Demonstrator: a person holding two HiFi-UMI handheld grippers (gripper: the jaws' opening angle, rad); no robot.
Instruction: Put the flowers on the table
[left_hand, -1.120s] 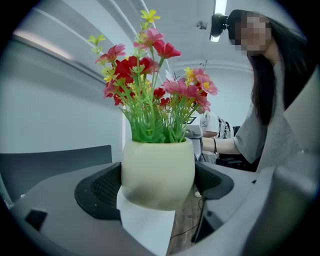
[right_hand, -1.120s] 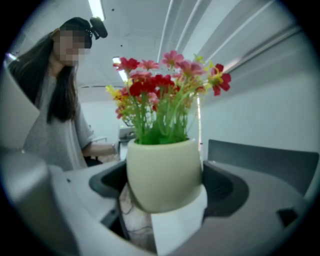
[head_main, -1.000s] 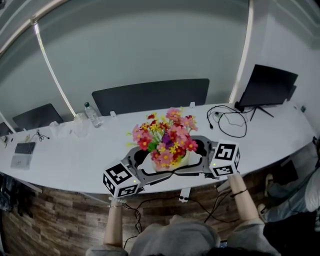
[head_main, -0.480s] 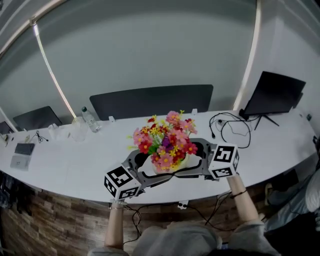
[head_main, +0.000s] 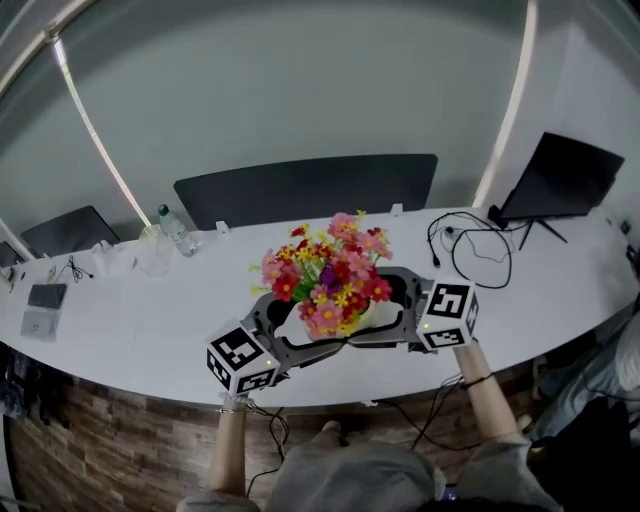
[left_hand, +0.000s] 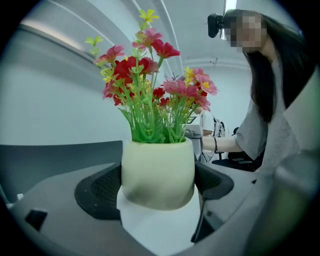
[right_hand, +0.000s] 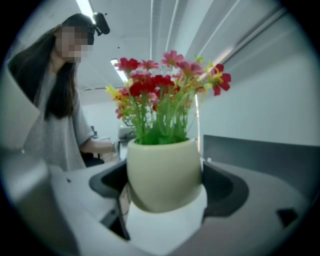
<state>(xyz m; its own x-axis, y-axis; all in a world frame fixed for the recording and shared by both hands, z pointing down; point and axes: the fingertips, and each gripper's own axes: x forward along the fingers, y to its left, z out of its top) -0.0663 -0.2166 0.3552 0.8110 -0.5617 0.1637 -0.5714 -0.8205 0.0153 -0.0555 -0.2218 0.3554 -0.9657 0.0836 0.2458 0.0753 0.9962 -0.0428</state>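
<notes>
The left gripper (head_main: 297, 335) and right gripper (head_main: 388, 315) each had jaws clamped on the cream flower pot (left_hand: 157, 172) from opposite sides. It stood upright between them, over the table's (head_main: 150, 330) near edge — contact below unclear.

Long white table (head_main: 130, 322); grey wall (head_main: 300, 90); dark chair (head_main: 300, 190) behind; wood-plank floor (head_main: 90, 452) below.

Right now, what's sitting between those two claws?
A cream pot of flowers. The left claw and the right claw each clamp it from opposite sides. The head view shows it, and both gripper views confirm.
</notes>
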